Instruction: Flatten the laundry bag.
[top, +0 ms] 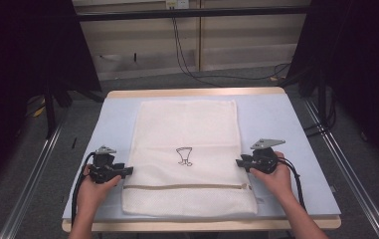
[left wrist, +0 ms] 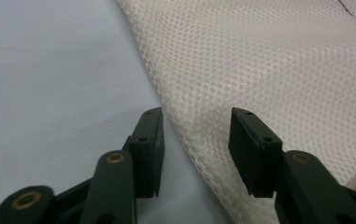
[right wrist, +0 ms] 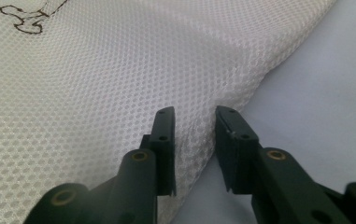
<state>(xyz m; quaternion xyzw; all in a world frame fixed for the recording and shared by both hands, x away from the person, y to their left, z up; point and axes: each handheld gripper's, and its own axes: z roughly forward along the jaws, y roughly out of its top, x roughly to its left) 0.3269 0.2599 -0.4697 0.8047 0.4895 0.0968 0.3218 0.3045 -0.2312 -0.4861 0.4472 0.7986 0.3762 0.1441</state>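
A white mesh bag [top: 187,154] lies flat along the middle of the worktop [top: 306,149], its long sides running from the near edge toward the far edge. The bag carries no readable writing; its one marking is a small dark line drawing [top: 184,156] near its centre (a cup-like outline). A zip [top: 184,187] crosses the bag parallel to the near edge of the worktop.

The left gripper [top: 126,171] sits at the bag's left side, toward the near left corner of the worktop. The right gripper [top: 238,162] sits at the bag's right side, slightly farther from the near edge.

The high view gives the whole bag, the zip, both hands and the trailing cables. The two gripper views give what it does not: the honeycomb weave of the mesh and the exact position of each pair of fingers.

In the left gripper view, the left gripper [left wrist: 196,149] stands partly open, straddling the bag's edge: one finger over bare worktop, the other over mesh. The pads do not press the fabric.

In the right gripper view, the right gripper [right wrist: 194,149] shows a narrower gap with a raised fold of the bag's edge between the fingers. Whether the pads pinch that fold cannot be told.
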